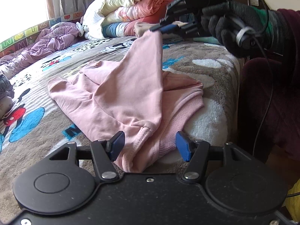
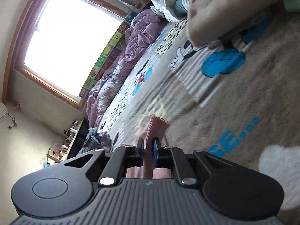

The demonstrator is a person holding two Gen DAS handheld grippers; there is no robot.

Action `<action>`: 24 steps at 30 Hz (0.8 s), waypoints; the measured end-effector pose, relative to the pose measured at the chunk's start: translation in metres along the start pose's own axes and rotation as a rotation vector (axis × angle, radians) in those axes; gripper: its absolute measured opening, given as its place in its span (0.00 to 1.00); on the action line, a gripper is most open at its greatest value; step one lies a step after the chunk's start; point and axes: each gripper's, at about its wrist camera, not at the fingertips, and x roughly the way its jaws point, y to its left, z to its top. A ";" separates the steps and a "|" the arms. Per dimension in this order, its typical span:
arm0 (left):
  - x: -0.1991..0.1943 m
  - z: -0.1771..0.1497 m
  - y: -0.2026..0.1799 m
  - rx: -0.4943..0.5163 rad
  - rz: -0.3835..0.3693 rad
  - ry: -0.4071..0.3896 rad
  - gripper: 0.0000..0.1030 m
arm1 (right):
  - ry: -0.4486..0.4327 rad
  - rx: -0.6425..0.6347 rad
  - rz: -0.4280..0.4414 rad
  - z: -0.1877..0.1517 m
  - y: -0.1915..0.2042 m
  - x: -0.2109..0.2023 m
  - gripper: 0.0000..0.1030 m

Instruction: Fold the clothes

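Note:
A pink sweatshirt (image 1: 120, 97) lies on the bed's cartoon-print blanket (image 1: 33, 86). My left gripper (image 1: 150, 144) is open, its blue pads either side of the sweatshirt's near ribbed hem, low at the bed's front edge. My right gripper (image 1: 165, 28), held by a black-gloved hand, is shut on a ribbed cuff of the sweatshirt and holds that part lifted high above the bed. In the right wrist view the shut gripper (image 2: 149, 146) pinches the pink ribbed cuff (image 2: 154, 127), with the view rolled sideways.
A pile of folded quilts and bedding (image 1: 131, 9) stands at the far side of the bed. A purple duvet (image 1: 52, 41) lies crumpled along the window wall. A beige garment (image 2: 225, 13) lies near the pile. The bed's right edge (image 1: 236, 86) drops off beside my body.

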 end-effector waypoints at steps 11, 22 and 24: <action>-0.005 -0.007 0.006 -0.020 -0.006 -0.018 0.57 | 0.015 -0.070 0.000 0.010 0.041 0.008 0.06; -0.006 -0.005 0.007 -0.015 -0.010 -0.029 0.57 | -0.029 0.080 -0.184 -0.022 -0.047 -0.005 0.50; -0.004 -0.004 0.007 -0.012 -0.010 -0.023 0.57 | -0.008 0.105 -0.180 -0.028 -0.056 -0.002 0.50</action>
